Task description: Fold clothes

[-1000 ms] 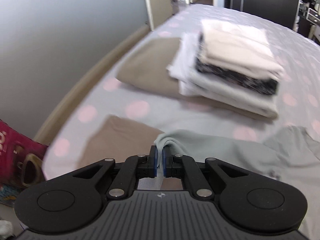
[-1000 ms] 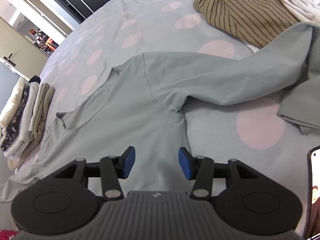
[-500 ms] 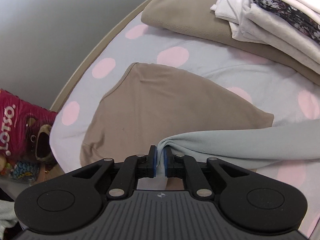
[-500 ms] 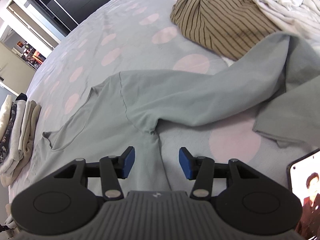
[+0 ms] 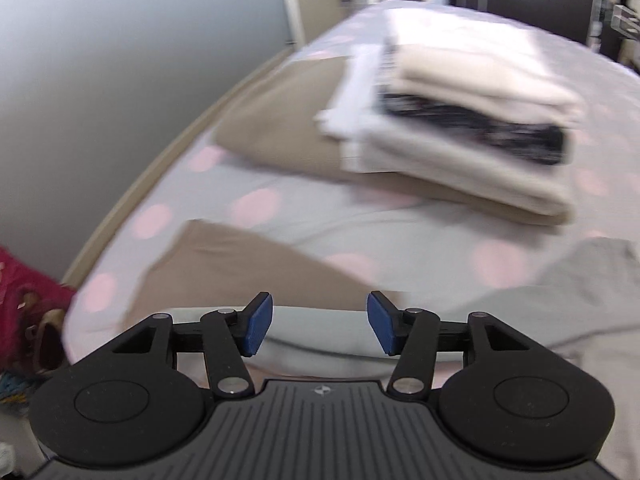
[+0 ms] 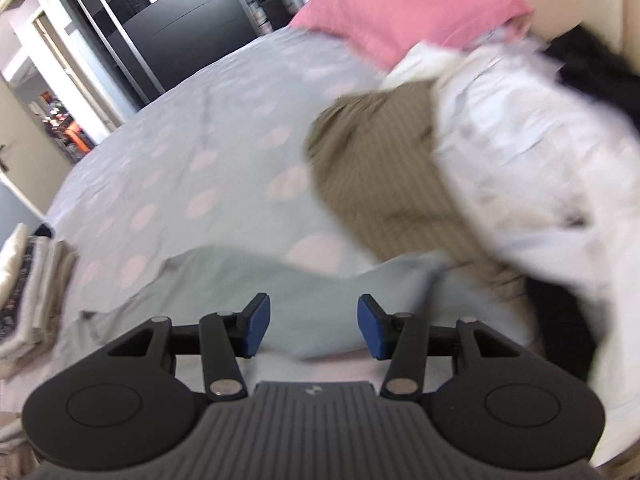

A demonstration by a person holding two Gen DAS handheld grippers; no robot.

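A pale grey-green long-sleeve top [image 5: 552, 312] lies spread on the dotted bed sheet [image 5: 280, 184]; its sleeve end lies just under my left gripper [image 5: 320, 330], which is open and empty above it. In the right wrist view the same top [image 6: 248, 280] lies flat in front of my right gripper [image 6: 314, 328], which is open and empty. Both views are motion-blurred.
A stack of folded clothes [image 5: 460, 120] sits on a tan pillow [image 5: 280, 128] ahead, also at left in the right wrist view [image 6: 28, 280]. A tan cloth [image 5: 224, 268] lies near the bed edge. A striped olive garment [image 6: 380, 184], white clothes [image 6: 520, 168] and a pink pillow [image 6: 404, 12] lie at right.
My left gripper has opened and let go of the grey-green sleeve, which now lies on the bed. Both cameras have tilted up; the right gripper stays open.
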